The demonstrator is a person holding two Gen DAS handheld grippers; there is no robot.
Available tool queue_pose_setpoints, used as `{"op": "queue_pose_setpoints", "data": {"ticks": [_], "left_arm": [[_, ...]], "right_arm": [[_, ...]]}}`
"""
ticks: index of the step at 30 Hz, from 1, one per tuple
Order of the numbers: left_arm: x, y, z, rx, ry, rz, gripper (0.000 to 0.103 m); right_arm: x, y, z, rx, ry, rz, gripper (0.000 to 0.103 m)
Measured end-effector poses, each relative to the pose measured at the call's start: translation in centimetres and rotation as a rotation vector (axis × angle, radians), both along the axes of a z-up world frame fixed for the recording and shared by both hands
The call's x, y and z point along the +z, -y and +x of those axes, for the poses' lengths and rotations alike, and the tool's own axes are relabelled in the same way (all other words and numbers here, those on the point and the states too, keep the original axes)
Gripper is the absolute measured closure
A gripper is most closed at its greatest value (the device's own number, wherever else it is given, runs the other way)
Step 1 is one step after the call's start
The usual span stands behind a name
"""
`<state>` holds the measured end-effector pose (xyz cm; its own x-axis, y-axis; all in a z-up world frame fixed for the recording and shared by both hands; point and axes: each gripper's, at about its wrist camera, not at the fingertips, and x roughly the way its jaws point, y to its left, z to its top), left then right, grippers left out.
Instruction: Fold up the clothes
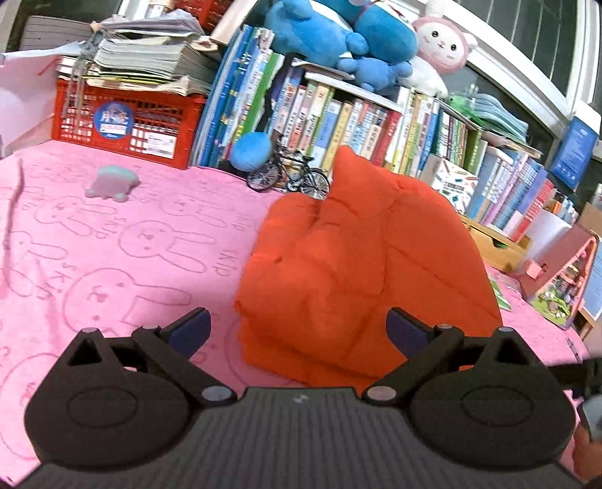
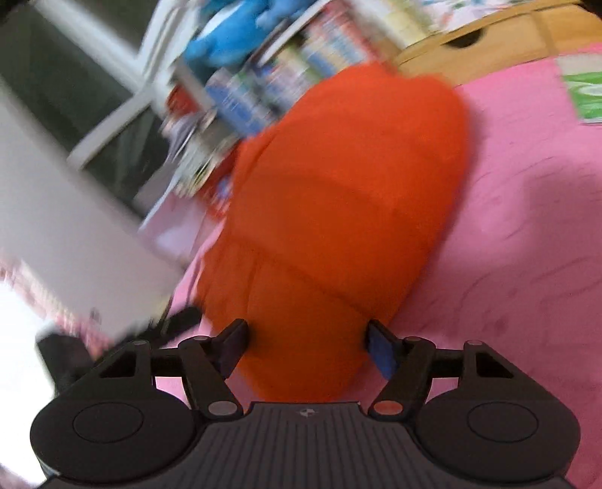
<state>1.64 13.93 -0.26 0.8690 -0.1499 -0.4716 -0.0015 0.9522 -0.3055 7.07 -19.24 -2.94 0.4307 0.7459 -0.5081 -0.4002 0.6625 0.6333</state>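
Orange jacket (image 1: 361, 263) folded | pink blanket (image 1: 113, 244) bare leftward | bookshelf (image 1: 376, 124) behind

Two close, downward-tilted wrist views of one orange jacket (image 1: 361, 271) (right view blurred, rolled) on pink blanket (image 1: 113, 244).

Blurred view: right gripper (image 2: 306, 344) with jaws apart either side of the near end of an orange padded jacket (image 2: 338, 210) lying on a pink blanket (image 2: 526, 225), bookshelf (image 2: 263, 86) behind.

Child's bedroom: plush toys (image 1: 380, 34), crammed bookshelf (image 1: 357, 124).
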Motion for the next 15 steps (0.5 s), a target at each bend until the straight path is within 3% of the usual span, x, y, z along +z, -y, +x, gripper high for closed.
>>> {"op": "queue_pose_setpoints", "data": {"ticks": [2,5,8,10,13,15], "left_arm": [[1.0,-0.1,-0.5,0.030,0.035,0.033,0.003],[3.7,0.8,-1.0,0.055,0.143,0.077,0.003],[6.1,3.9,0.5,-0.058,0.236,0.120,0.003],[7.1,7.0,3.0,-0.148,0.283,0.192,0.003],[7.1,10.1,8.7,-0.193,0.245,0.322,0.003],[6.4,10.8,12.0,-0.166,0.196,0.406,0.007]], "right_arm": [[0.9,-0.2,-0.8,0.001,0.053,-0.057,0.032],[3.1,1.0,-1.4,-0.084,0.178,-0.137,0.029],[5.2,2.1,-0.3,-0.217,0.298,-0.211,0.028],[5.9,2.7,1.1,-0.293,0.315,-0.217,0.027],[5.7,3.4,3.0,-0.368,0.291,-0.192,0.022],[5.0,3.8,3.9,-0.392,0.256,-0.165,0.021]]}}
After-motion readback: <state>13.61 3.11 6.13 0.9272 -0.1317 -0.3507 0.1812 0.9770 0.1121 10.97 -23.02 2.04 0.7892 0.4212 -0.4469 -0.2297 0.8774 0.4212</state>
